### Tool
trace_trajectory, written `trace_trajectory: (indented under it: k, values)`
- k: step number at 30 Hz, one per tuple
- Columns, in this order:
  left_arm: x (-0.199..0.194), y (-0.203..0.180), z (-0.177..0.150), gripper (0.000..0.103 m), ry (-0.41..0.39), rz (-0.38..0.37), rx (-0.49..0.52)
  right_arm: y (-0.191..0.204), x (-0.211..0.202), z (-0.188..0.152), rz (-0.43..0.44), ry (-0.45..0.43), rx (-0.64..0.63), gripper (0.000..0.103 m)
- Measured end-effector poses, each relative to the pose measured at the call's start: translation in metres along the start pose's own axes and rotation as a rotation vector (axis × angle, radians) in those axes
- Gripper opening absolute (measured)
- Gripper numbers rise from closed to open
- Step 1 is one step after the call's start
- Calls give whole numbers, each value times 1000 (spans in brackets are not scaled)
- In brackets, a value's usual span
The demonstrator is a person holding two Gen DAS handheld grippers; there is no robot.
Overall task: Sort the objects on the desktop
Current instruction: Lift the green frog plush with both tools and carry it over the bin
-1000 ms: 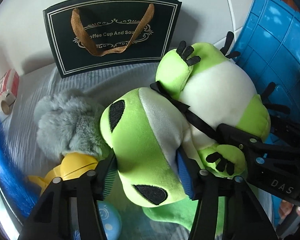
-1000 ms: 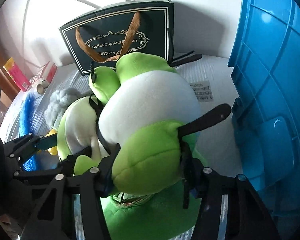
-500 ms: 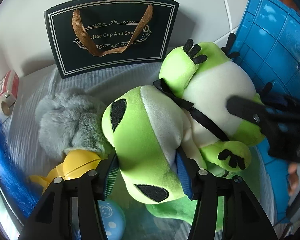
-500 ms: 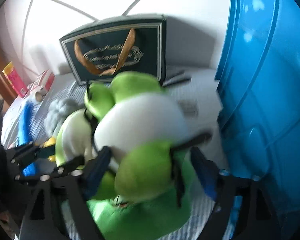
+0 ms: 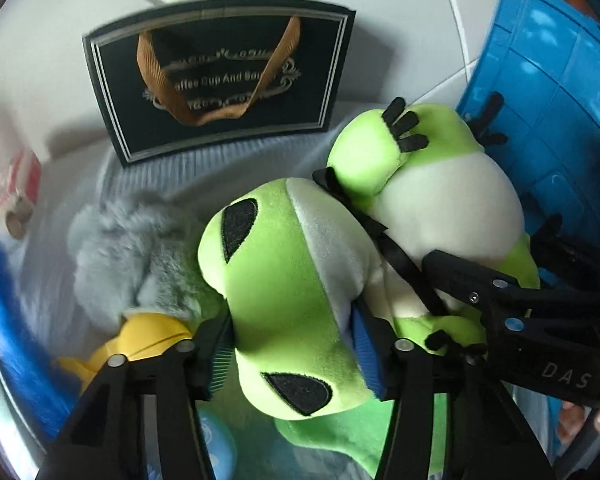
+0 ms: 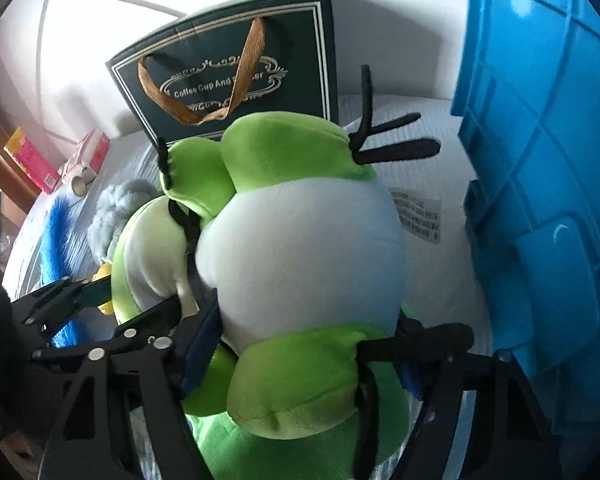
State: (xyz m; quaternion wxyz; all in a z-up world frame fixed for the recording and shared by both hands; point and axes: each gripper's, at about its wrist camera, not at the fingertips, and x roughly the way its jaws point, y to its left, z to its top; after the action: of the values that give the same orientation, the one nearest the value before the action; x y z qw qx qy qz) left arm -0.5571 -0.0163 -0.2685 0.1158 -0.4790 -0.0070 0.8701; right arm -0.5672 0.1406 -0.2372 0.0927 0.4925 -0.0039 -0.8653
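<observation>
I have the left gripper (image 5: 292, 344) clamped on the head of the green frog plush (image 5: 284, 288); its jaws have just closed further. My right gripper (image 6: 308, 360) has just been closing around the plush's lower body, apparently pressing it. The plush lies mid-table, between the grey fluffy toy (image 5: 132, 248) at left and the blue crate (image 6: 540, 160) at right, with the dark gift bag (image 5: 220, 76) beyond

1. My plush frog (image 5: 284, 280) is lime green, with a white belly and black oval eyes.
2. The gift bag (image 5: 228, 76) is black with a silver border and brown ribbon handle.
3. The crate (image 6: 540, 160) is bright blue.
4. The furry toy (image 5: 128, 248) is grey.
</observation>
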Motion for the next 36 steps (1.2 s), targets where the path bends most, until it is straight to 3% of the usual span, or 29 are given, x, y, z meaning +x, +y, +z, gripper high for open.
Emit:
trace_trajectory:
  k: [12,24,36]
  values:
    - [-83,6,3,45,-133,28,1,28,-60,1,35,-108,-34,61]
    - [-252,18,-3,45,-387,86,-14,91,-215,0,77,-351,-132,61]
    - [-387,-9,-69,46,-540,190,-38,141,-345,-50,140,-513,-213,61]
